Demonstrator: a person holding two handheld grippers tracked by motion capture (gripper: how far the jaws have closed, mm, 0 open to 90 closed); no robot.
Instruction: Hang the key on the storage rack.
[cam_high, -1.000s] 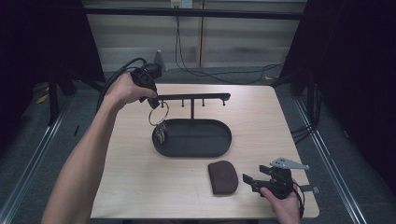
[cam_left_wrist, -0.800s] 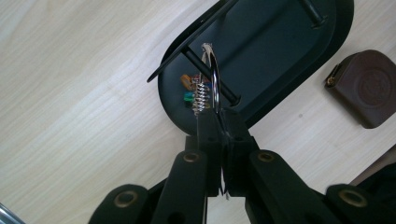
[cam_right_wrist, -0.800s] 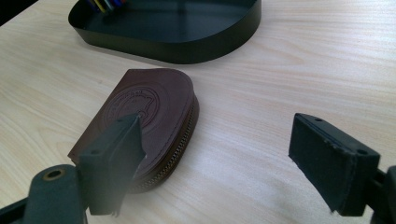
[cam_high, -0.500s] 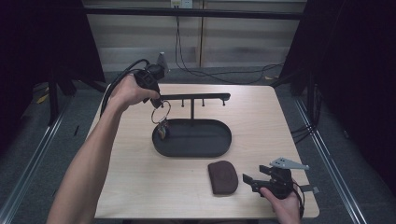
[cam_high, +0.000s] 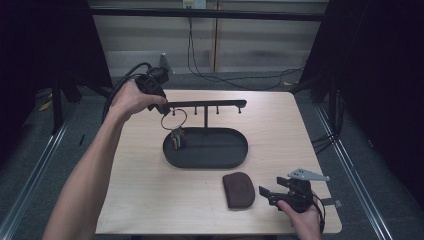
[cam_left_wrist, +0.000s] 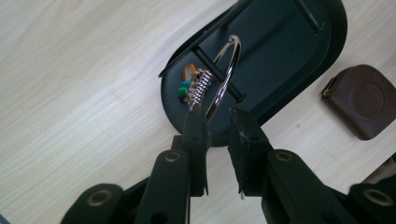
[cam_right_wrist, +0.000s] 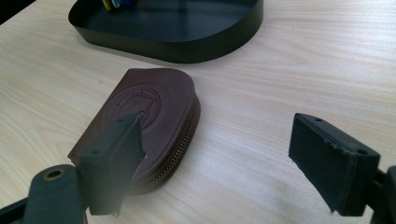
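Left gripper (cam_left_wrist: 215, 123), jaws slightly parted and gripping nothing, sits just behind the key ring (cam_left_wrist: 225, 77), which hangs on a peg of the black rack (cam_high: 205, 105) over the oval tray (cam_high: 235, 159); easing straight back should avoid snagging the ring. Right gripper (cam_right_wrist: 219, 154) rests wide open beside the brown leather pouch (cam_right_wrist: 144, 121) on the pale wooden table (cam_high: 130, 200), dark curtains around.

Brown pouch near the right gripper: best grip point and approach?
Pinch the brown pouch across its flat faces at the rounded zipper edge nearest the right gripper, coming in low along the table. It lies flat, so a top-down grab likely finds little to bite.
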